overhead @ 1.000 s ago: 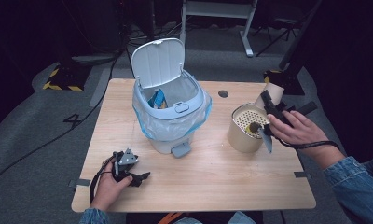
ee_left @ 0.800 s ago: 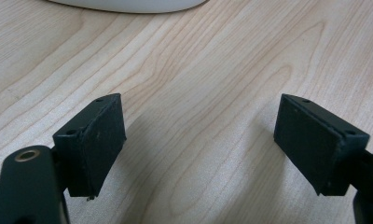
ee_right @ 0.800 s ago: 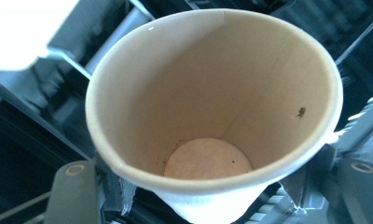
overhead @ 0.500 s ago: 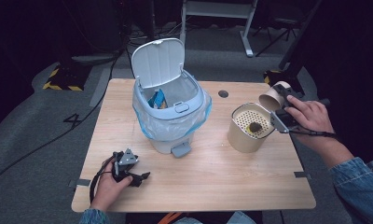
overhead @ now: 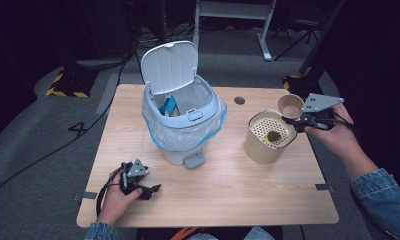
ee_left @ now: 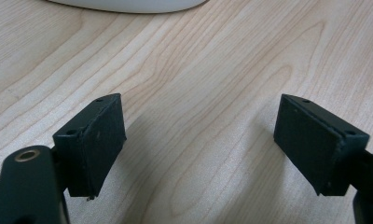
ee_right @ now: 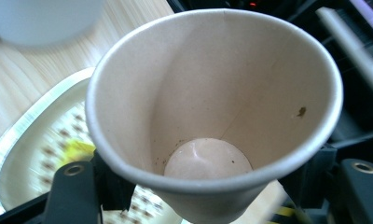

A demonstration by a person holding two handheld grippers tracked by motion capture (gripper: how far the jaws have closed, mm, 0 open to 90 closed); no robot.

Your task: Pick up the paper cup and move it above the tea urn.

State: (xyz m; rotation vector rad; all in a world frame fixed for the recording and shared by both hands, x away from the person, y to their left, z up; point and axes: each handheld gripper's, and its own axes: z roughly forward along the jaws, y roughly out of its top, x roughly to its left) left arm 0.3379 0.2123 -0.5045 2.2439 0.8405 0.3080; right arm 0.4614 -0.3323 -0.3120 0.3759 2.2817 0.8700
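Wooden table (overhead: pixel 223 195), pale grain, with a small dark round hole (overhead: pixel 239 100) near its far edge. No brand, label or readable writing anywhere on the things; on the grey floor to the left, a taped mark (overhead: pixel 79 128) shaped like a 4.

Toward the table's far left, a pale blue pedal bin (overhead: pixel 183 131), lid (overhead: pixel 169 66) up and tilted back, lined with a clear bag (overhead: pixel 160 135); something blue (overhead: pixel 168 105) inside.

To the right of the bin, a beige cylindrical container (overhead: pixel 268 139) with a perforated top, a small dark lump (overhead: pixel 273 135) lying on the holes.

Just above that container's far right rim, a brown paper cup (overhead: pixel 290 105), tipped with its mouth toward the camera, clamped across its lower body by the right gripper (overhead: pixel 297 121). In the right gripper view, same cup (ee_right: pixel 212 107) up close, empty except for dark specks on the inner wall and base, black jaws pressing at either side.

At the near left edge, the left gripper (overhead: pixel 149 190), resting on the wood in the hand, jaws spread wide around bare table (ee_left: pixel 198 140).
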